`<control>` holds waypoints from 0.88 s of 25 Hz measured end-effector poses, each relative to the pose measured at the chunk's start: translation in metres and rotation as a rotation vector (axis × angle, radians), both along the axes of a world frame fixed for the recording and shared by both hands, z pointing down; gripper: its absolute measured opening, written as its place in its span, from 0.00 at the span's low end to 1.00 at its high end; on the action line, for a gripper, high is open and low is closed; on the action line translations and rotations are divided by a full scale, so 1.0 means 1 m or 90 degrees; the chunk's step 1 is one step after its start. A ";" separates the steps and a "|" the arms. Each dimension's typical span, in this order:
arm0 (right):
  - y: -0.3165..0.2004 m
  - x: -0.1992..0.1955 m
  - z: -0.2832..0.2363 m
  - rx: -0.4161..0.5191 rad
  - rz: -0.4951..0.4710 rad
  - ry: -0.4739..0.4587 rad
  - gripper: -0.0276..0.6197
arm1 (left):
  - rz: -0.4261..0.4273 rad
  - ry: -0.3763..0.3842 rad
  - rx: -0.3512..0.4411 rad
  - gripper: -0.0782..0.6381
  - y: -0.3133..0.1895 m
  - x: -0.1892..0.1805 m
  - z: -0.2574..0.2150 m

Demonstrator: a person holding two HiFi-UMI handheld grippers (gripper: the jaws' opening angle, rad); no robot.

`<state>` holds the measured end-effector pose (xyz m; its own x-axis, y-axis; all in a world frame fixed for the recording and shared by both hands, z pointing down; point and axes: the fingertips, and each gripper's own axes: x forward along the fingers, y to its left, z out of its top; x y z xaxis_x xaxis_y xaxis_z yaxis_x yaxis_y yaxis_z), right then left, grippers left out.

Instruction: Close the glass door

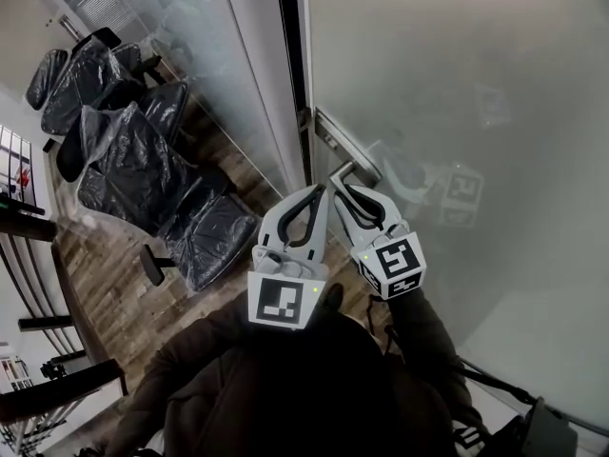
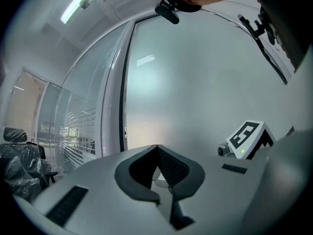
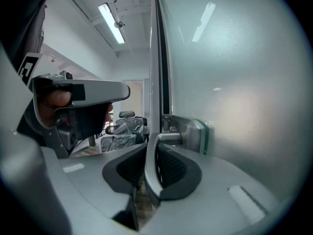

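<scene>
Your right gripper [image 3: 148,160] clamps the handle [image 3: 168,138]; your left gripper [image 2: 157,148] is closed on nothing. The glass door [image 1: 457,84] looks almost shut: latch it.

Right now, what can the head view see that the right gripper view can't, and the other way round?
Only the head view shows the marker cube on the right gripper and its reflection in the frosted glass door. Only the right gripper view shows the ceiling light and, close up, that gripper shut on the door handle. Both show the door, the plastic-wrapped chairs and the left gripper.
</scene>
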<state>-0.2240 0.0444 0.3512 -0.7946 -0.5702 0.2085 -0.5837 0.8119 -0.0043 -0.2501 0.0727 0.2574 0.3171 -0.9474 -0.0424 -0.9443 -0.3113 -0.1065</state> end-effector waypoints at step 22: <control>0.018 -0.011 -0.010 -0.004 -0.014 0.008 0.14 | 0.004 0.001 0.018 0.10 0.008 -0.004 -0.021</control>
<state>-0.2345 0.0622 0.3408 -0.8047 -0.5507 0.2219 -0.5652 0.8250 -0.0021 -0.2543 0.0808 0.2365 0.3235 -0.9437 -0.0694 -0.9424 -0.3147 -0.1133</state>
